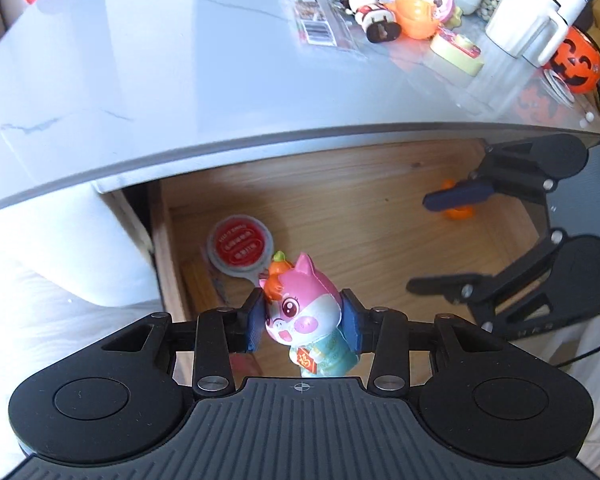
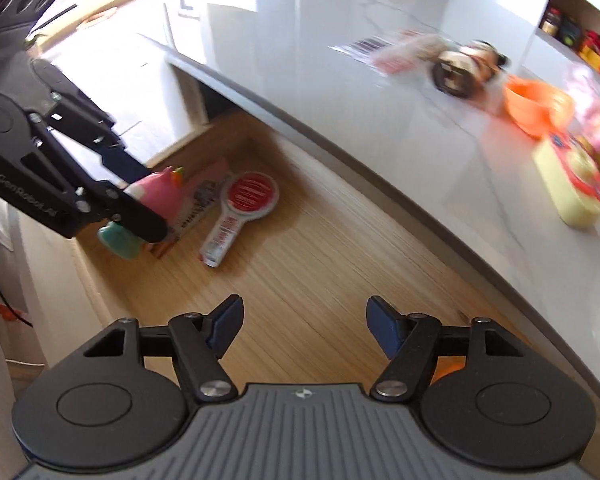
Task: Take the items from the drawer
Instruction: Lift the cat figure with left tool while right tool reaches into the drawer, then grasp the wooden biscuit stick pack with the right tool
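The left claw [image 1: 303, 322] is clamped on a pink pig figurine in a teal robe [image 1: 305, 320], above the open wooden drawer [image 1: 339, 208]. The right claw [image 2: 303, 326] gapes empty near a small orange toy [image 1: 457, 213]. Several toys already sit on the far white marble tabletop [image 1: 140, 60]; a round red-and-grey paddle tag [image 2: 248, 200] remains inside.

Pig toy [image 1: 300, 312] pink w/ teal robe; paddle [image 1: 240, 249] red, grey rim; drawer [image 1: 339, 216] light wood grain.

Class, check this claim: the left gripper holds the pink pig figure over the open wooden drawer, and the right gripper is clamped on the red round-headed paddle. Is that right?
One part is wrong. The right gripper holds nothing; the right wrist view shows the red round-headed paddle lying untouched on the floor of the drawer. The left gripper does hold the pink pig figure.
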Motion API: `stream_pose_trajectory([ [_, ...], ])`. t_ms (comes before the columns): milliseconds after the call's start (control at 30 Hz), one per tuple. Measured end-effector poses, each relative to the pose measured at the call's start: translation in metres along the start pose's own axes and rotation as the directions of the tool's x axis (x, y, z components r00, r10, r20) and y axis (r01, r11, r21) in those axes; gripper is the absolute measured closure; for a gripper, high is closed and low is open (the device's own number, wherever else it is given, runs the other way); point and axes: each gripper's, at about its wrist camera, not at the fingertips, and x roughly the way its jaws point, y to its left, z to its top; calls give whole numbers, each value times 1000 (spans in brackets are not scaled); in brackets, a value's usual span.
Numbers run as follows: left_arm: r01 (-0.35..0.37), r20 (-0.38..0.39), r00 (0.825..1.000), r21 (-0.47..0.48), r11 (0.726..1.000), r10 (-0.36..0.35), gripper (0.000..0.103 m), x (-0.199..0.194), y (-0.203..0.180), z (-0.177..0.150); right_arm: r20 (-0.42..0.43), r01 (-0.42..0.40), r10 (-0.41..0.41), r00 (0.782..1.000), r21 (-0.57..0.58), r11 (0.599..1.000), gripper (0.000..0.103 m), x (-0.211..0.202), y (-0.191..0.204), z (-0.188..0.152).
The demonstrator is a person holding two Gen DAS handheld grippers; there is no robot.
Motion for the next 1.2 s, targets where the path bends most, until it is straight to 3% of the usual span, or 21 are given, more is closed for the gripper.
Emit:
stream_pose_trajectory([
  [133, -10, 30, 999, -26, 1000, 11, 59, -7, 16, -5, -24, -12, 8, 1000, -180, 984, 40, 35, 38, 16],
  [267, -25, 46, 999, -39, 999, 27, 59, -12, 23, -5, -65, -48, 33, 997, -242, 969, 45, 65, 57, 26],
  [400, -17, 77, 997, -68, 998, 22, 59, -20, 29, -2, -19, -42, 38, 999, -317, 948, 45, 74, 69, 34],
  [900, -20, 102, 994, -253, 967, 47, 59, -23, 64, 5, 89, -142, 200, 976, -438, 888, 45, 79, 120, 48],
  [1067, -28, 96, 994, -265, 964, 55, 59, -22, 67, 5, 88, -111, 167, 982, -445, 889, 53, 92, 129, 50],
  [1200, -25, 100, 994, -268, 963, 53, 59, -24, 68, 3, 34, -85, 110, 993, -428, 900, 56, 107, 107, 49],
])
